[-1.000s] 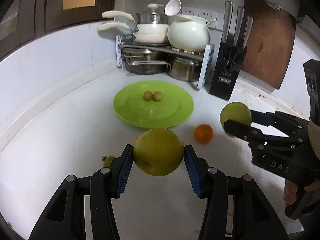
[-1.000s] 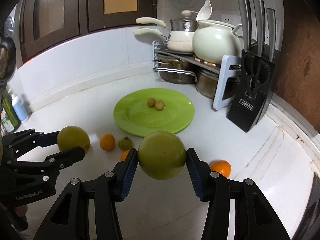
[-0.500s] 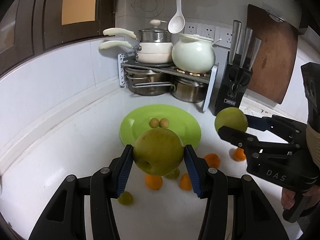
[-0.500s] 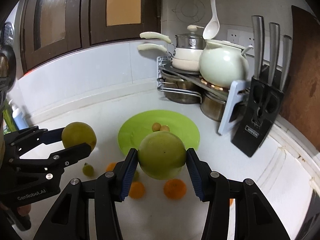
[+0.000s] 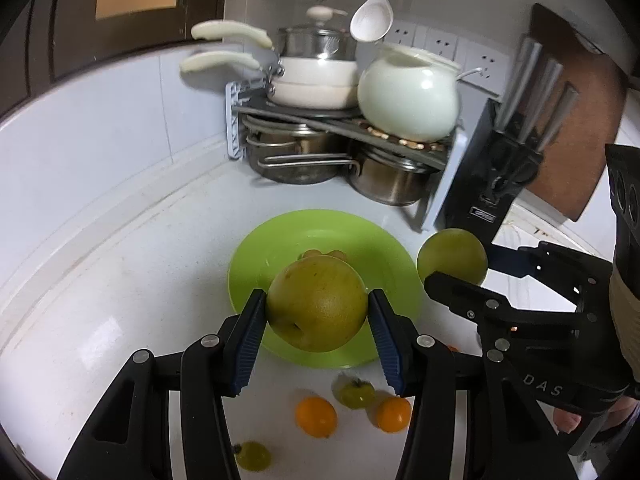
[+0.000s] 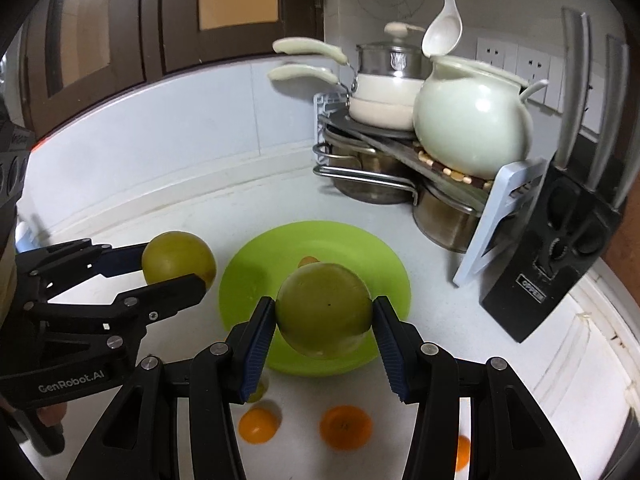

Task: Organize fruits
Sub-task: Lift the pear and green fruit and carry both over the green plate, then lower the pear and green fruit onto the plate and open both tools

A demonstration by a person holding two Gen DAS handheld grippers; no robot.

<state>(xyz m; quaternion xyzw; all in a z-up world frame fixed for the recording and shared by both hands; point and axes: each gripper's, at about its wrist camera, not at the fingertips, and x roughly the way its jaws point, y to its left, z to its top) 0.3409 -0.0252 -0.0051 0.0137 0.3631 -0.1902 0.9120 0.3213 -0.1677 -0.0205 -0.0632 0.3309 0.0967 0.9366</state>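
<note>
We hold a green fruit in each gripper, above a white counter (image 5: 100,280). The left gripper (image 5: 316,320) has its blue pads (image 5: 250,336) pressed on both sides of the left fruit (image 5: 317,305), jaws part open around it. The right gripper (image 6: 324,322) clamps the right fruit (image 6: 323,315) the same way, pads (image 6: 390,346) touching its flanks.

In the left wrist view the right gripper comes in from 3 o'clock, its fruit at about 2 o'clock from ours, just off the plate's right rim. In the right wrist view the left gripper enters from 9 o'clock with its fruit at 10 o'clock from ours.

Both fruits hang over the near half of the green plate (image 5: 276,248), which carries small brown fruits (image 5: 338,255) at 12 o'clock, partly hidden. On the counter at 6 o'clock lie oranges (image 5: 316,416) and small green fruits (image 5: 356,394). The pot rack (image 5: 440,192) stands at 12 o'clock beyond the plate, the knife block (image 5: 500,184) at 2 o'clock.
</note>
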